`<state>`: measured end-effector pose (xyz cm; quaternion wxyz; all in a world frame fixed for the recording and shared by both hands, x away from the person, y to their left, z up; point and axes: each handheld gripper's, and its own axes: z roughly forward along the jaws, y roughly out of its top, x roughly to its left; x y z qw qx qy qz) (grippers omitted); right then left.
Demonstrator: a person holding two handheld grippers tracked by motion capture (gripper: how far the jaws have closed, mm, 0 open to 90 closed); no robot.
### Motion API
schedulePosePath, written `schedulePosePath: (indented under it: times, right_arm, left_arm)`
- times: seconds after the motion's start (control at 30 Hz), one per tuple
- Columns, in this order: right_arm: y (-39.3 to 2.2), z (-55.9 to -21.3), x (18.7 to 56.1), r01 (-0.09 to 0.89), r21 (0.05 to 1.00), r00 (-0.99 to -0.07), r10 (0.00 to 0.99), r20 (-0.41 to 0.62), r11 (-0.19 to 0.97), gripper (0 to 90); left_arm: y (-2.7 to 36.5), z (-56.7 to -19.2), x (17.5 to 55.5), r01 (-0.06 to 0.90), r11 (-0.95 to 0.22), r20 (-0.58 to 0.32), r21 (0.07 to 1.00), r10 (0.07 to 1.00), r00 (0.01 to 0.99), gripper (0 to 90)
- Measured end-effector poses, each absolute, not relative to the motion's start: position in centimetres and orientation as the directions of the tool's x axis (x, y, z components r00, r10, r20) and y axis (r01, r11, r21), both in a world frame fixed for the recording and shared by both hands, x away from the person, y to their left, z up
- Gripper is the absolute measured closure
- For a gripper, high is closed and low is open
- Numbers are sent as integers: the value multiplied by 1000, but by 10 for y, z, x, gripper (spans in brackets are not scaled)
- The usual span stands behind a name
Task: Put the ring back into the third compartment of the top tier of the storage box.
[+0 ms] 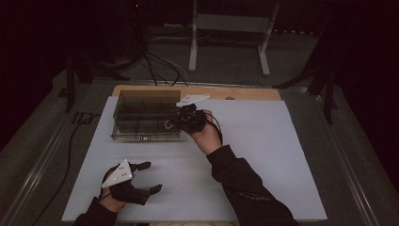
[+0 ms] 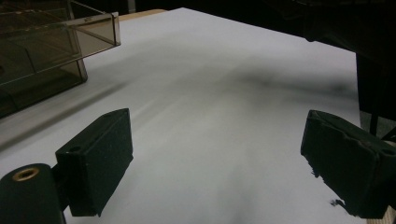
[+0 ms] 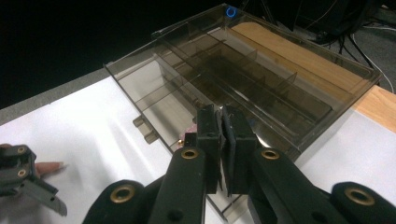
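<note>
A smoky see-through box [image 1: 141,115] with inner dividers stands at the back left of the white sheet [image 1: 254,141]. It also appears in the left gripper view, box [image 2: 42,51], and the right gripper view, box [image 3: 261,70]. My right gripper [image 1: 175,121] hovers over the box's front right part, jaws pressed together [image 3: 220,114]. A small pale curved bit [image 1: 167,125] shows at its tip; I cannot tell what it is. My left gripper [image 1: 151,177] rests near the front left edge, jaws wide apart [image 2: 224,163] with nothing between them.
Two small latches [image 1: 145,138] sit on the box's front wall. Bare wood of the table [image 1: 254,93] shows behind the sheet. On the floor beyond are cables [image 1: 160,66] and a white metal stand [image 1: 228,28]. The sheet's right half is bare.
</note>
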<state>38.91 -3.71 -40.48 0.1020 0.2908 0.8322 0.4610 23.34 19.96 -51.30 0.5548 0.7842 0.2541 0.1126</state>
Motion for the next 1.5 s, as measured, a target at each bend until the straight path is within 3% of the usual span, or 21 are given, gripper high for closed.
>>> schedulePosePath:
  times: [0.53, 0.83, 0.9, 1.03, 1.43, 1.5]
  right_arm:
    - [-16, -414, 404, 416, 807, -797, 596, 101, 419, 867]
    - [-15, -427, 416, 463, 794, -784, 600, 160, 393, 861]
    - [-15, -428, 417, 469, 794, -797, 573, 191, 387, 684]
    - [-18, -428, 414, 481, 802, -794, 564, 228, 353, 462]
    - [-29, -421, 399, 417, 838, -829, 525, 192, 352, 219]
    - [-33, -421, 398, 412, 839, -837, 511, 194, 356, 143]
  left_arm:
    - [200, -512, 233, 270, -247, -107, 930, 522, 846, 104]
    - [201, -512, 233, 260, -241, -101, 935, 522, 847, 104]
    - [201, -512, 233, 260, -241, -102, 935, 521, 847, 104]
    - [201, -512, 233, 263, -239, -106, 935, 520, 848, 103]
    - [200, -512, 234, 261, -239, -104, 935, 520, 848, 103]
    - [200, -512, 233, 259, -239, -102, 936, 520, 848, 103]
